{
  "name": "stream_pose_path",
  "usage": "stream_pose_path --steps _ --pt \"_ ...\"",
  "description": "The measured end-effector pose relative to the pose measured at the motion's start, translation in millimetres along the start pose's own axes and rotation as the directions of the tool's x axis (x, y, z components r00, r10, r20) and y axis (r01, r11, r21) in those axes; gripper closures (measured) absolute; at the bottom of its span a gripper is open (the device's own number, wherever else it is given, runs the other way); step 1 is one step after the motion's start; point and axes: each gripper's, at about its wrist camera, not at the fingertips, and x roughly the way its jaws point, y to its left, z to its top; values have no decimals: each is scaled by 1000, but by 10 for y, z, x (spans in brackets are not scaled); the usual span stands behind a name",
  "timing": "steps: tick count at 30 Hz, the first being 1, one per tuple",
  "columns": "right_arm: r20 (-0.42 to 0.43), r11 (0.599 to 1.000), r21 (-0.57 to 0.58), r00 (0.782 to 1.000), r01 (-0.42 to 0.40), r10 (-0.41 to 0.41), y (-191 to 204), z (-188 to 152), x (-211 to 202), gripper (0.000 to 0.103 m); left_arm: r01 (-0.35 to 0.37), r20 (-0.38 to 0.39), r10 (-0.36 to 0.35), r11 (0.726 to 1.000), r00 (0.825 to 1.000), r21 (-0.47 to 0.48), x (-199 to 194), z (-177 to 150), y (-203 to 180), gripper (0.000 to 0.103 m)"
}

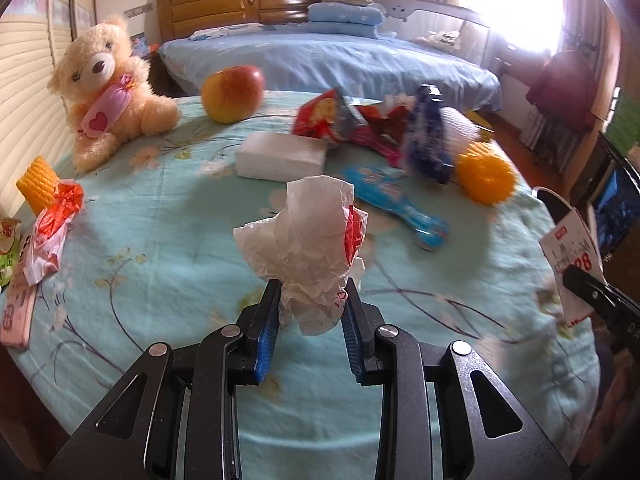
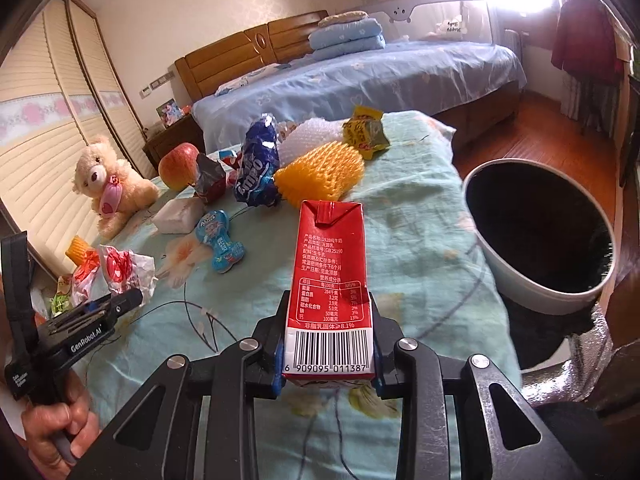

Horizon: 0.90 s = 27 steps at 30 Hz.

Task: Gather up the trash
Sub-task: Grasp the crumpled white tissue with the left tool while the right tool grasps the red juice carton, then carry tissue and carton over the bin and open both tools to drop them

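My left gripper (image 1: 312, 292) is shut on a crumpled white paper wrapper with red print (image 1: 304, 232), held a little above the turquoise floral tablecloth (image 1: 160, 272). In the right wrist view my right gripper (image 2: 328, 304) is shut on a red milk carton (image 2: 330, 256), which stands upright between the blue pads, barcode facing me. A white bin with a black liner (image 2: 532, 296) stands just right of the carton, beside the table. The left gripper (image 2: 128, 300) and its wrapper (image 2: 124, 272) show at the left, in a person's hand.
More litter lies on the table: a blue wrapper (image 2: 256, 168), a yellow foam net (image 2: 320, 176), a yellow packet (image 2: 366, 132), a red snack bag (image 1: 324, 116). A teddy bear (image 1: 104, 88), an apple (image 1: 232, 92), a tissue pack (image 1: 280, 156) and a bed behind.
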Motion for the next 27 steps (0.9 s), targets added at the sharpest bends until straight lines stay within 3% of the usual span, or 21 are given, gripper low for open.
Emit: stream_pose_path --steps 7,27 --pt "30 1000 -3 1000 6 -6 -138 -48 -250 72 70 3 -70 997 998 35 -177 -73 -317 75" --pt "40 998 0 997 62 -62 -497 -67 -504 72 144 -4 -145 978 989 149 -200 -98 -1029 75"
